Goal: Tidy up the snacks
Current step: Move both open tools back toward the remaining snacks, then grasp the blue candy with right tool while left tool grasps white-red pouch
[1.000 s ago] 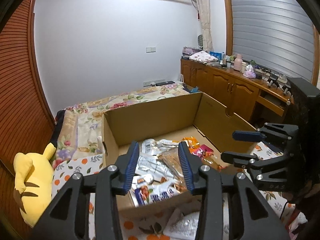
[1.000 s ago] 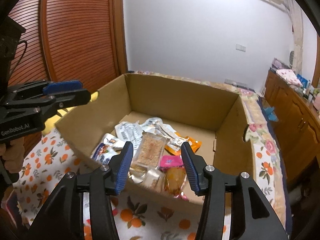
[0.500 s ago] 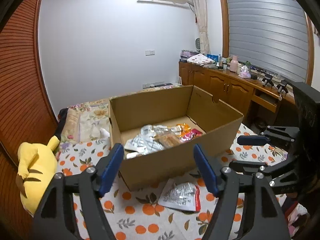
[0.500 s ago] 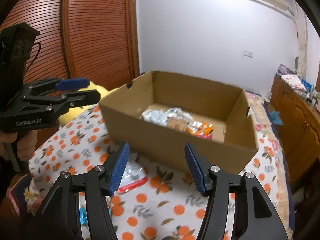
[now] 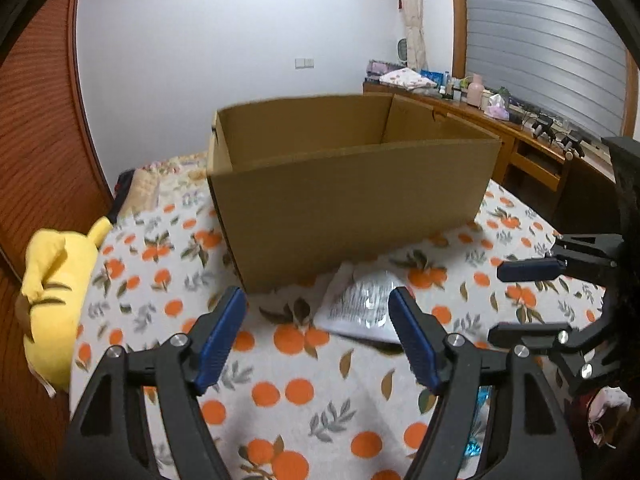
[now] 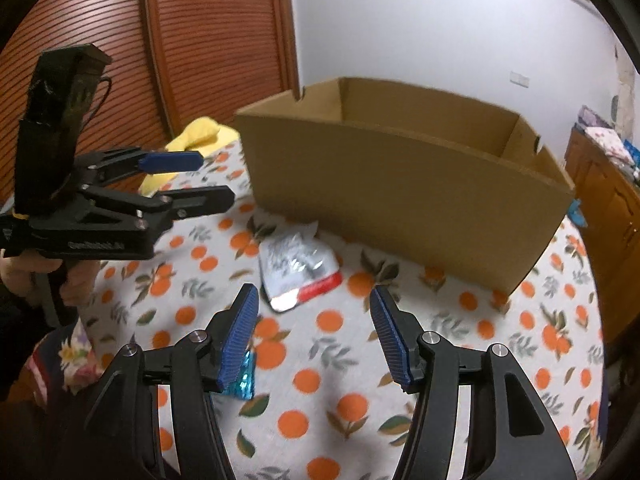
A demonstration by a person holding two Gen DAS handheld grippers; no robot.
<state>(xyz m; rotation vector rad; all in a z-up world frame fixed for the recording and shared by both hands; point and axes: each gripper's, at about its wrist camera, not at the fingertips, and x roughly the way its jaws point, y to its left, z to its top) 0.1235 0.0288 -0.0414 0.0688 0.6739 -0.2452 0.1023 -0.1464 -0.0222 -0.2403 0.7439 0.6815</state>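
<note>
An open cardboard box [image 5: 352, 196] [image 6: 400, 184] stands on the orange-print sheet; its inside is hidden from this low angle. A silver snack packet with a red edge [image 5: 364, 308] [image 6: 298, 270] lies flat on the sheet just in front of the box. My left gripper [image 5: 318, 338] is open and empty, low over the sheet before the packet; it also shows in the right wrist view [image 6: 192, 180]. My right gripper [image 6: 314, 336] is open and empty, short of the packet; it shows at the right of the left wrist view [image 5: 528, 300]. A small blue shiny packet [image 6: 244, 380] lies under its left finger.
A yellow plush toy [image 5: 56, 292] lies at the sheet's left edge by the wooden slatted doors [image 6: 192, 40]. A wooden sideboard [image 5: 532, 152] with clutter runs along the right wall. The bed sheet [image 6: 460, 360] stretches around the box.
Both grippers have pulled back from over the box and dropped low in front of it. The left jaws have opened wider. The snacks inside the box have gone out of sight.
</note>
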